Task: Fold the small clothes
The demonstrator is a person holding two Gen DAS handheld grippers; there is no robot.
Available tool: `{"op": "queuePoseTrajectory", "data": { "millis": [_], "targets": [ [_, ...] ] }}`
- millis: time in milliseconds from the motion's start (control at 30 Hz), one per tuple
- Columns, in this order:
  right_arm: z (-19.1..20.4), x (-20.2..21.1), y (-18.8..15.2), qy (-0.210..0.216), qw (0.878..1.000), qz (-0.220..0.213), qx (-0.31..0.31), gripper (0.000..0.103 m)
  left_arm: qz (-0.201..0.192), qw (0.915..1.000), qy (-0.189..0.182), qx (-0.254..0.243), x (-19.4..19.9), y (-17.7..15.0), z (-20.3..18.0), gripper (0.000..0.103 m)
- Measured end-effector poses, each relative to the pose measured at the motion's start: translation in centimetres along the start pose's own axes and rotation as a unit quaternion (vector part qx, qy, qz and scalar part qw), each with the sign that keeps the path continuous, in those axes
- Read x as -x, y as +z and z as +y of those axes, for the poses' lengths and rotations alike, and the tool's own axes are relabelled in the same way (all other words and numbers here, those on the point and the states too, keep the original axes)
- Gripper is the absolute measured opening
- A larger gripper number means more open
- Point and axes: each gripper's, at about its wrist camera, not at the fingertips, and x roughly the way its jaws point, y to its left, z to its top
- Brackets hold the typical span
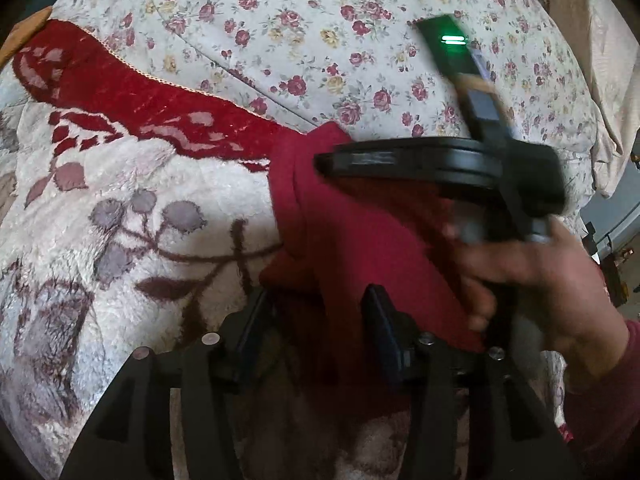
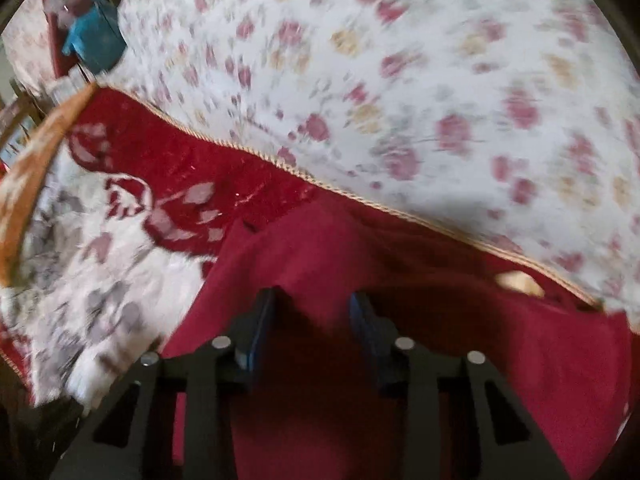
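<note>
A dark red small garment [image 1: 352, 240] lies rumpled on a fluffy white blanket [image 1: 120, 200] with a red border. My left gripper [image 1: 318, 316] stands over its near edge. A fold of the cloth runs between its fingers, with room on both sides, so it is open. In the right wrist view the same garment [image 2: 360, 248] fills the lower middle. A peak of it rises between the fingers of my right gripper [image 2: 314, 316], and the pads stand apart from it. A hand [image 1: 540, 276] holds that blurred black tool above the garment's right side.
A white quilt with small roses [image 1: 320, 20] covers the far half of the bed. Its edge overlaps the blanket's red border [image 2: 180, 160]. A curved wooden rim [image 2: 36, 160] and a blue object [image 2: 96, 44] sit at the far left. A pale tan patch [image 2: 520, 282] shows on the garment.
</note>
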Motion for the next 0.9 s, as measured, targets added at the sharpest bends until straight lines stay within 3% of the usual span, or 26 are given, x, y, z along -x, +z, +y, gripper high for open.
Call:
{"op": "queuePoseTrajectory", "data": {
  "millis": [67,233,400,533,667,700,733,867,900],
  "targets": [
    [0.2,-1.4,0.8,-0.011,1.0,0.003,-0.002,0.041,0.002,1.0,-0.004,0.002,-0.1,0.2,0.1,0.031],
    [-0.9,-0.6,1.1,0.023,0.999,0.005,-0.031,0.041,0.004,0.9999,-0.011,0.006,-0.2,0.4,0.5,0.031],
    [-3.6,4.1,-2.1,0.025,0.997,-0.043,-0.052,0.048,0.004,0.9999,-0.011,0.004,-0.2,0.3,0.5,0.031],
    [-9.5,7.5,-7.1,-0.025,0.994,-0.07,-0.083,0.053,0.002,0.9999,-0.01,0.003,0.0,0.1,0.5,0.032],
    [-17.8,9.0,-11.2,-0.089,0.98,-0.062,-0.167,0.053,-0.001,1.0,-0.003,-0.006,-0.3,0.1,0.1,0.035],
    [-19.7,9.4,-12.1,-0.092,0.975,-0.066,-0.192,0.045,-0.002,1.0,-0.002,-0.008,-0.3,0.1,0.0,0.035],
    [-21.8,10.1,-12.9,-0.069,0.969,-0.085,-0.221,0.031,-0.002,1.0,-0.001,-0.009,-0.4,0.1,0.0,0.036],
    [-23.9,11.6,-13.8,-0.051,0.952,-0.103,-0.282,0.03,-0.002,1.0,-0.002,-0.008,-0.4,0.1,0.1,0.036],
    [-23.6,12.1,-13.8,-0.05,0.953,-0.107,-0.279,0.038,-0.002,1.0,-0.003,-0.008,-0.4,0.1,0.1,0.036]
  ]
}}
